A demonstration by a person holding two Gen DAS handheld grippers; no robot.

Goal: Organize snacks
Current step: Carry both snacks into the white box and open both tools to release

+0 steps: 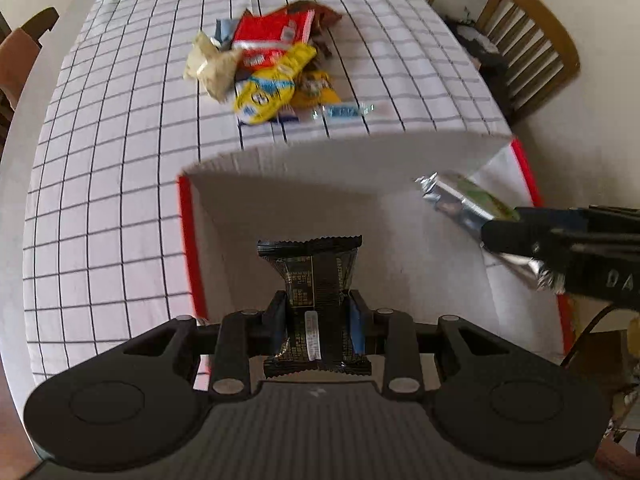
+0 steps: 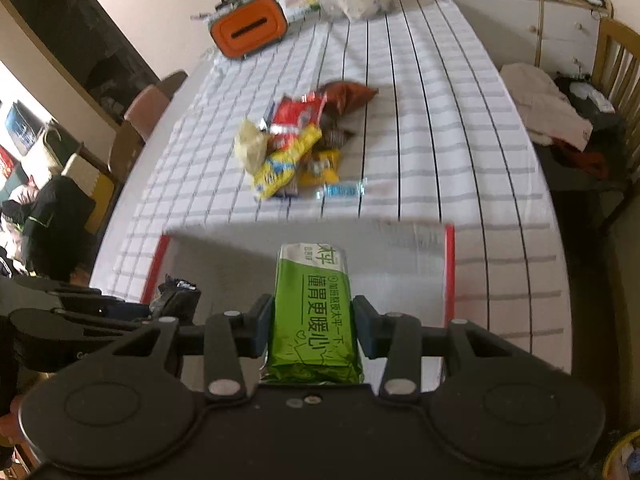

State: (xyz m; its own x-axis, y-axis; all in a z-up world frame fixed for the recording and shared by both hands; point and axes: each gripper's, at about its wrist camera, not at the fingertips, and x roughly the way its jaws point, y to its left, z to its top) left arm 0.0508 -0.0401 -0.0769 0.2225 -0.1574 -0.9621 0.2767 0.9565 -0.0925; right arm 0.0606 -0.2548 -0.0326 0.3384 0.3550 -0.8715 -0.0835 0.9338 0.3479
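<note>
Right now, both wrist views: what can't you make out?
- Box floor near the camera: hidden by left gripper and black packet, left view.
- Snack pile: labels blurred, both views.
- Green packet lower end: behind right gripper body, right view.

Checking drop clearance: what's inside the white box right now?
White box interior shows only bare white walls and floor. The black packet and left gripper cover part of the floor; the near portion is hidden.
</note>
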